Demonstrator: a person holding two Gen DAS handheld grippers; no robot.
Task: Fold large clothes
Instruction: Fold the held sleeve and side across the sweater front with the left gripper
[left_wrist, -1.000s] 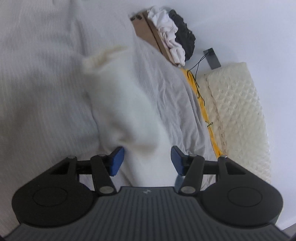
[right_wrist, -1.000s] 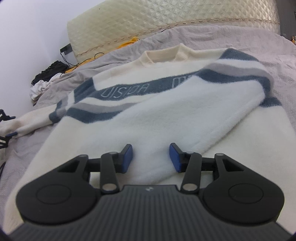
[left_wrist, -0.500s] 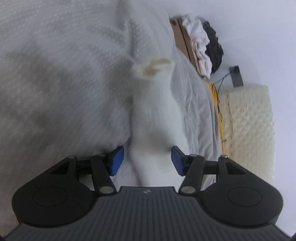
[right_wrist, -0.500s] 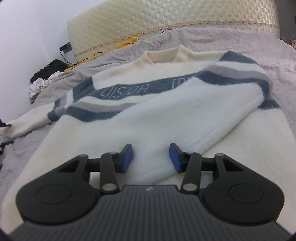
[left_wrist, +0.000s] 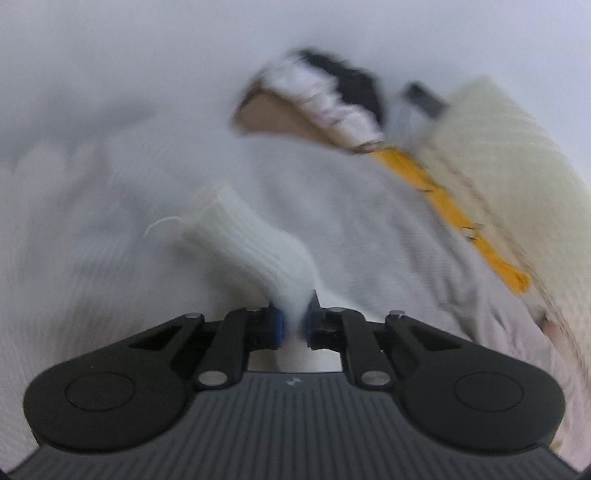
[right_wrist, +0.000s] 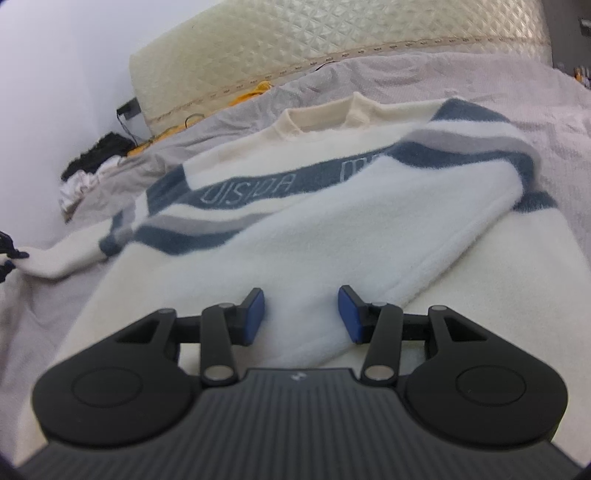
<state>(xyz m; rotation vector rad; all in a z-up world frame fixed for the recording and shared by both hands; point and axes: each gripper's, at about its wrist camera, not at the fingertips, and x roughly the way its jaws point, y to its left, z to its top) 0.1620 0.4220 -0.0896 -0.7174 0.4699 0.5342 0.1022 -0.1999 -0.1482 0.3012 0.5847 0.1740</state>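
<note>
One sweater (right_wrist: 332, 221) lies spread on the bed (right_wrist: 480, 81), a thick fleecy cream garment with a ribbed round collar and three bands across the chest: two dark blue, one grey (pale lettering runs along the upper blue band). Its right sleeve is folded diagonally over the body, a soft rounded slab of pile whose lower end reaches down between the two blue-padded fingers of the right gripper (right_wrist: 301, 317), which stand wide apart just above the fabric, not gripping it. The other sleeve trails off to the left across the wrinkled grey bedspread. In the blurred left wrist view, the left gripper (left_wrist: 293, 328) has its fingers pressed together on the sleeve cuff (left_wrist: 247, 243), a white ribbed knit tube that sticks out ahead of the fingertips, with a single loose thread curling from its far end. Behind the bed stands one quilted cream headboard (right_wrist: 332, 48) with a diamond pattern, a yellow cloth (left_wrist: 450, 214) tucked along its base, and one small heap of black and white clothes (right_wrist: 92, 170) beside the wall.
</note>
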